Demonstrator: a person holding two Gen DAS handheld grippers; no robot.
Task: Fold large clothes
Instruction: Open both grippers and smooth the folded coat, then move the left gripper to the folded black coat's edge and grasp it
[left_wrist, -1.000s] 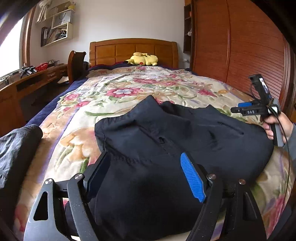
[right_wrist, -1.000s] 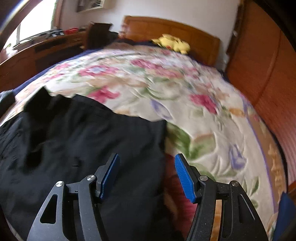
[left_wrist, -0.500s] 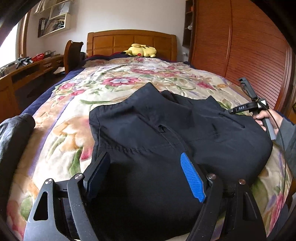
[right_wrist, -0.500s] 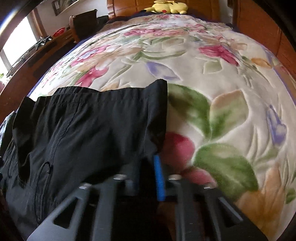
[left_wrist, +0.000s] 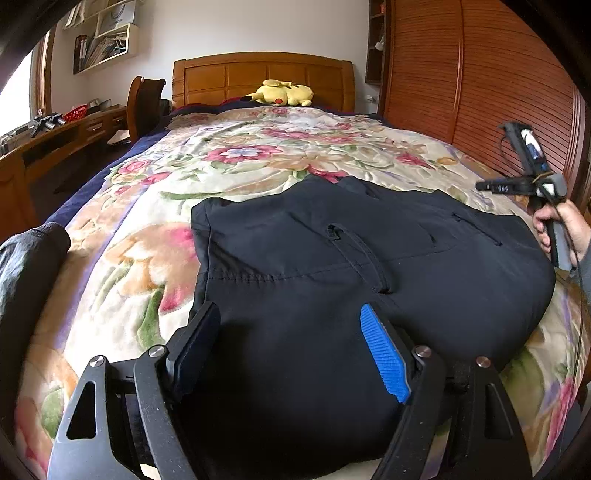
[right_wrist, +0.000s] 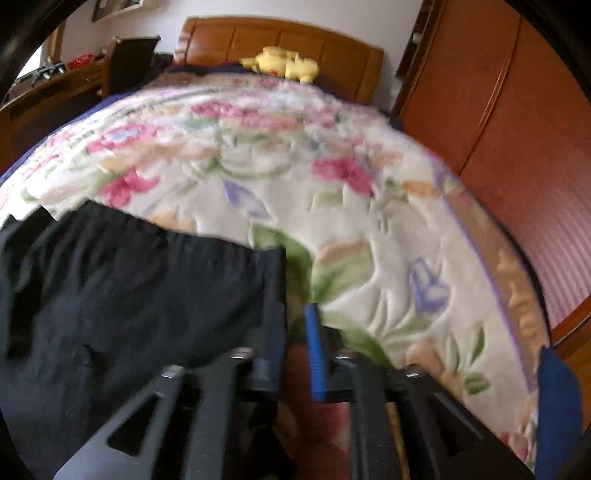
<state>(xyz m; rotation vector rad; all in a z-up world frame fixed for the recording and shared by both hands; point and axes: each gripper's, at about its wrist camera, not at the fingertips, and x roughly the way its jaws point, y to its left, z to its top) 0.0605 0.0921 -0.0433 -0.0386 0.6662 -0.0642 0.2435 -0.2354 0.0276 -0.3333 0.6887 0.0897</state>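
The black trousers (left_wrist: 332, 266) lie flat on the bed (left_wrist: 155, 258), on the flowered blanket, near its foot, with the waistband toward the headboard (left_wrist: 264, 74). They seem partly folded, but how many layers there are I cannot tell.

On the left, the left hand-held gripper (left_wrist: 291, 347) hangs just above the near part of the trousers and points down at a slope. Its jaws stand wide, one on each side of the dark cloth, and the pads do not press on anything. A second dark garment (left_wrist: 29, 266) lies at the left edge of the bed, apart from the trousers.

On the right, the right hand-held gripper (right_wrist: 293, 343) is at the right edge of the trousers (right_wrist: 122, 295) and also points down at a slope. Its jaws have just been opening and now stand narrow. Between them I see only the blanket; the cloth edge lies against the outside of the left pad (right_wrist: 275, 332), so this gripper holds nothing. The right view is blurred, so I say this with some care. In the left view a hand (left_wrist: 561, 229) holds this tool up beside the trousers.

What could go wrong: I think the right jaws can close beside the edge and catch only the blanket, or only the top layer, because the edge is not between the pads. If one side then lifts alone, the fold can become crooked, and the smooth cloth can slip and open again.
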